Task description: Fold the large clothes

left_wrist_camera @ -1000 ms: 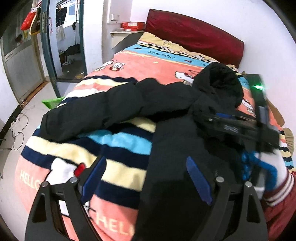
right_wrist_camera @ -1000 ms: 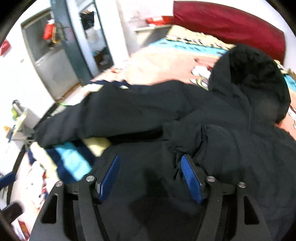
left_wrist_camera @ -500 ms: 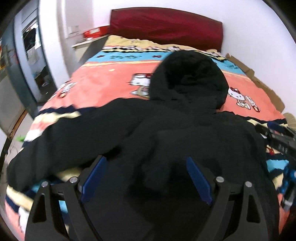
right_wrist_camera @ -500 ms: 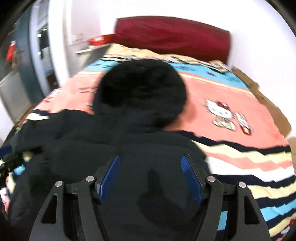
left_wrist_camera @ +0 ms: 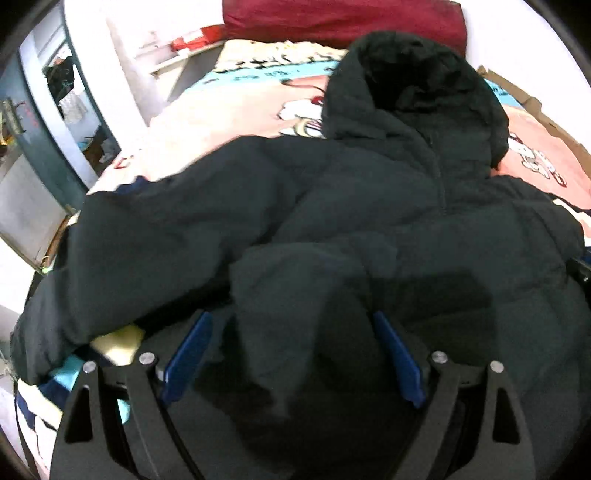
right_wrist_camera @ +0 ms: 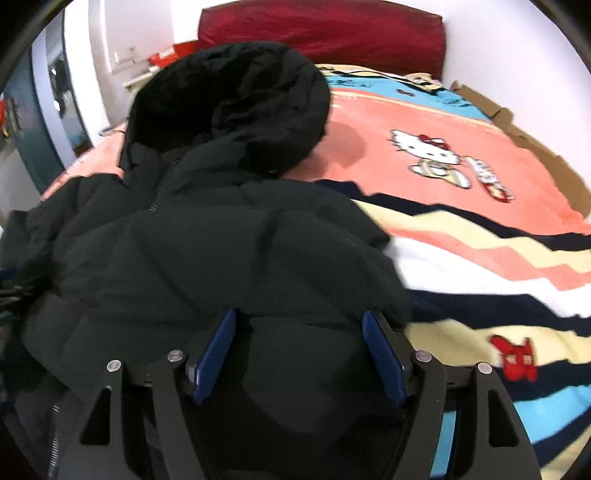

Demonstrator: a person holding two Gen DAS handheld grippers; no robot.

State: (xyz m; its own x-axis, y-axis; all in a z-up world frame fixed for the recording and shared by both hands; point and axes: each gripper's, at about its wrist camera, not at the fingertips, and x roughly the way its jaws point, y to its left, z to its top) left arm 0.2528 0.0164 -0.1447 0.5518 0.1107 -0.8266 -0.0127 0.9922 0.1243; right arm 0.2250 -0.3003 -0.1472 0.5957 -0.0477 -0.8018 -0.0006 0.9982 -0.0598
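A black hooded puffer jacket (left_wrist_camera: 369,206) lies front up on the bed, hood (left_wrist_camera: 413,85) toward the headboard. One sleeve (left_wrist_camera: 147,251) stretches out to the left. My left gripper (left_wrist_camera: 291,354) is open, low over the jacket's body, with puffy fabric between its blue pads. In the right wrist view the jacket (right_wrist_camera: 207,243) fills the left half, hood (right_wrist_camera: 236,103) at the top. My right gripper (right_wrist_camera: 299,350) is open over the jacket's right edge, with fabric bulging between its pads.
The bed carries a striped cartoon-cat blanket (right_wrist_camera: 461,177). A dark red headboard (right_wrist_camera: 325,33) stands at the far end. Cardboard (right_wrist_camera: 517,129) lines the bed's right side against the wall. A doorway (left_wrist_camera: 62,110) and a small shelf (left_wrist_camera: 177,59) lie to the left.
Both grippers have moved closer and lower onto the jacket. The left view swung from the sleeve side to the jacket's middle; the right view swung to the jacket's right edge. Both stayed open.
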